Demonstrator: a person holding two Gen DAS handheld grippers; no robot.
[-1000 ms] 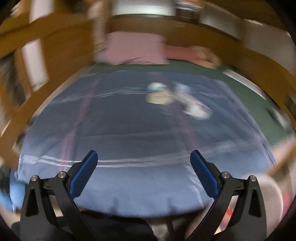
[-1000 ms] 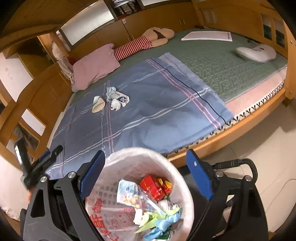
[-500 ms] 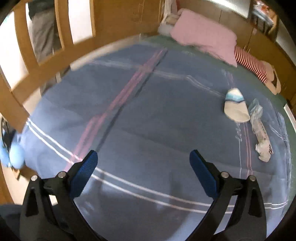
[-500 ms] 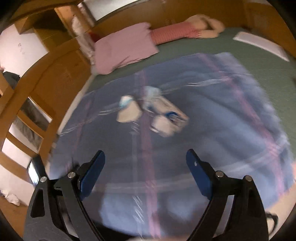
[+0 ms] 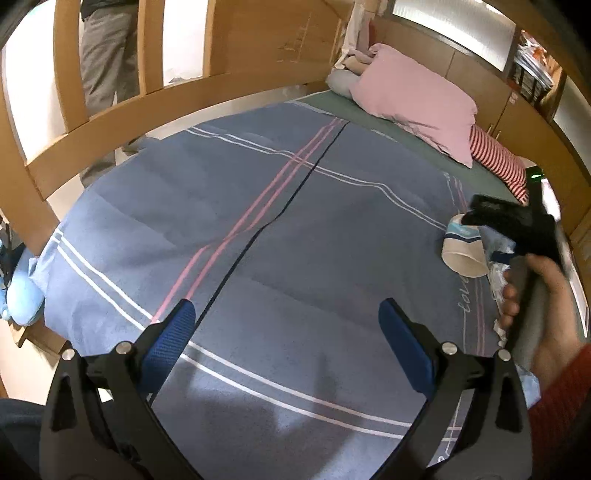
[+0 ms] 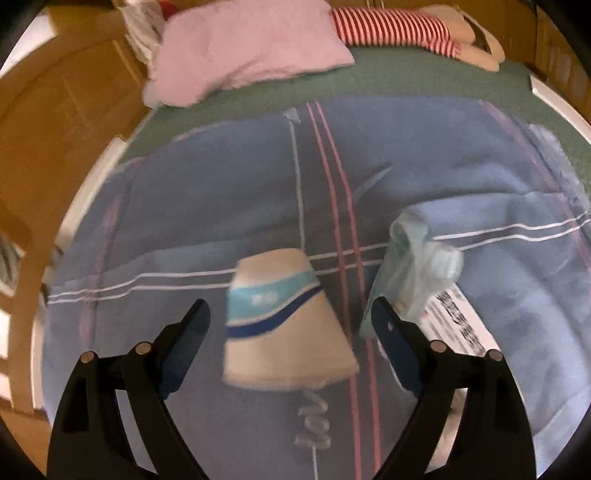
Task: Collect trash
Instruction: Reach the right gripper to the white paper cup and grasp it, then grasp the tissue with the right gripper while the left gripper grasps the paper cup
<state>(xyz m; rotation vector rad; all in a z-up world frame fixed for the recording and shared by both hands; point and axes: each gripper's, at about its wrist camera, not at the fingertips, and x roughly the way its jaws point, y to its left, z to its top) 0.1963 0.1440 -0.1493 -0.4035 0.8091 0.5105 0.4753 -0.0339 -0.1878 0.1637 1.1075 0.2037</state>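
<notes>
A white paper cup (image 6: 286, 321) with a blue band lies on its side on the blue striped blanket (image 6: 221, 221). My right gripper (image 6: 290, 325) hangs open just above it, a finger on either side, pads not touching. Crumpled clear plastic wrappers (image 6: 417, 269) lie right of the cup. In the left wrist view the cup (image 5: 461, 251) shows at the far right, partly behind the right gripper's black body (image 5: 517, 229) and the hand (image 5: 543, 295) holding it. My left gripper (image 5: 286, 328) is open over bare blanket (image 5: 258, 221), holding nothing.
A pink pillow (image 6: 243, 55) and a red-striped stuffed toy (image 6: 399, 29) lie at the head of the bed on a green mat (image 6: 406, 77). A wooden bed rail (image 5: 147, 110) curves along the left side, with a person's legs (image 5: 103, 55) behind it.
My right gripper swung away from the trash basket, across the bed and down over the cup. My left gripper moved a little and rolled, then held still; the right hand has come into its view.
</notes>
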